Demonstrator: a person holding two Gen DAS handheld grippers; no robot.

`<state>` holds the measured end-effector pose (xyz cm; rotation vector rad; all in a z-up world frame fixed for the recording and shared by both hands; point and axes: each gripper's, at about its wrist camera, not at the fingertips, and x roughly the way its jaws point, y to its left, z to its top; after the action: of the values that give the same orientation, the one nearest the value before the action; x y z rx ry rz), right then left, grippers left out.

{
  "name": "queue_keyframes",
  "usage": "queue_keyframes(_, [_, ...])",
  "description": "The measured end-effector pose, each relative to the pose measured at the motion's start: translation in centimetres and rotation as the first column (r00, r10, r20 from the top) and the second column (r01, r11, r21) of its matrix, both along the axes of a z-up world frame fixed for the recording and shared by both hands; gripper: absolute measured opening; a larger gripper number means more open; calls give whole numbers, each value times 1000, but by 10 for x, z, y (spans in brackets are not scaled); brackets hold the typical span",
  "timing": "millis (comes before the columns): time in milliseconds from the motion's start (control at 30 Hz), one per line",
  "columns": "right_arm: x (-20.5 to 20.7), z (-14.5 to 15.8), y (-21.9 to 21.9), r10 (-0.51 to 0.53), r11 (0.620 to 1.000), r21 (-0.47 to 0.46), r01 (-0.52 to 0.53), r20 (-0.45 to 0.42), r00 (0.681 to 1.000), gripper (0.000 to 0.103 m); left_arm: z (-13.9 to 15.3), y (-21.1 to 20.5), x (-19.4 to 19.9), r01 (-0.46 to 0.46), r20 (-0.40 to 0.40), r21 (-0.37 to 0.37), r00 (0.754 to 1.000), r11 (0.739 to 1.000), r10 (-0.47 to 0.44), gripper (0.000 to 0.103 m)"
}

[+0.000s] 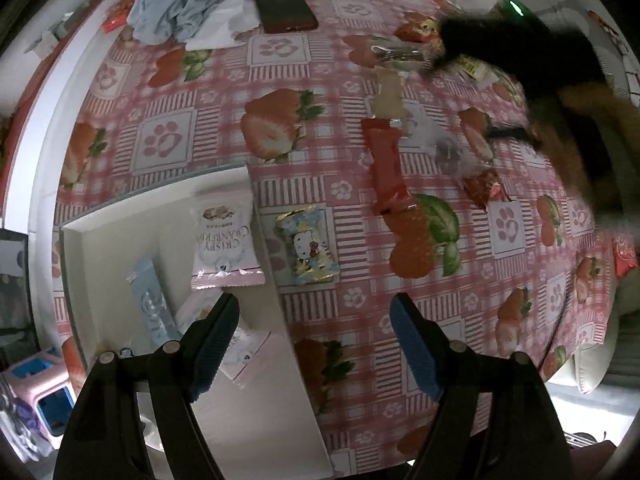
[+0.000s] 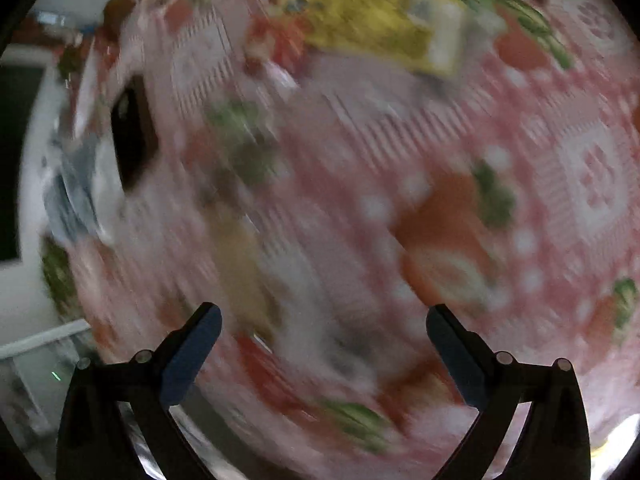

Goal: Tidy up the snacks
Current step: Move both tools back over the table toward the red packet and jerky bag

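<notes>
**Both grippers empty over the strawberry cloth**

Blue-padded and nearest to view, the left gripper (image 1: 314,344) hangs over the right wall of the white tray (image 1: 280,420), its jaws spread wide with nothing between them and touching nothing.

Taking the tray as the landmark and going left to right, inside it I count four packets: one pale blue stick pack (image 1: 154,304) toward its left side, one pink-and-white Crispy Cranberry packet (image 1: 224,246) at its far right corner, and two more pale packets partly hidden behind the left gripper's finger, too covered to read.

Just outside the tray's right wall lies one Hello Kitty candy bag (image 1: 308,246) on the pink strawberry tablecloth (image 1: 168,92). Further right of the tray sits one long red snack bar (image 1: 388,168), with one beige wrapper (image 1: 390,94) beyond it and one small red candy (image 1: 484,188) to its right. More wrappers lie further right still, blurred past counting.

Beyond the tray's far edge there is one dark phone (image 1: 285,9), and to the left of that one crumpled light blue cloth (image 1: 180,10).

The right gripper (image 2: 324,356) is well to the right of the tray. Its own view is badly smeared, but its jaws plainly stand wide apart and empty above the tablecloth, with one yellow packet (image 2: 372,24) ahead of it.
</notes>
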<state>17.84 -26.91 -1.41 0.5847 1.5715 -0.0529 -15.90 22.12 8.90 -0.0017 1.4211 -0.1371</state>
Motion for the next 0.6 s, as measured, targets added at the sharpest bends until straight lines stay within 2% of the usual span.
queue_keyframes(167, [42,-11,8,-77,997,7,77,17,997,103,-1,4,-2,-26,-17,0,1000,1000,26,81])
queue_keyframes(267, [79,-15,13,-72,997,-18,72,18,997,101,-1,6,-5,-35,-26,11,999,999,35,81])
queue_keyframes(300, [89,-19,20,-52,998,-38,52,9,999,94,-1,6,-6,-36,-27,12,999,999,36,81])
queue_keyframes(333, [97,-29,35,-22,996,-82,21,-9,1000,81,0,6,-5,-35,-27,14,999,999,36,81])
queue_keyframes(367, [98,-26,41,4,993,-117,-4,1,1000,58,0,6,-5,-34,-26,15,999,999,34,81])
queue_keyframes(433, [98,-23,48,75,988,-135,-75,-7,997,29,0,4,0,-31,-22,14,999,999,32,81])
queue_keyframes(600, [74,-24,39,151,985,-86,-152,-26,988,16,3,-6,24,-27,2,0,1000,1000,27,81])
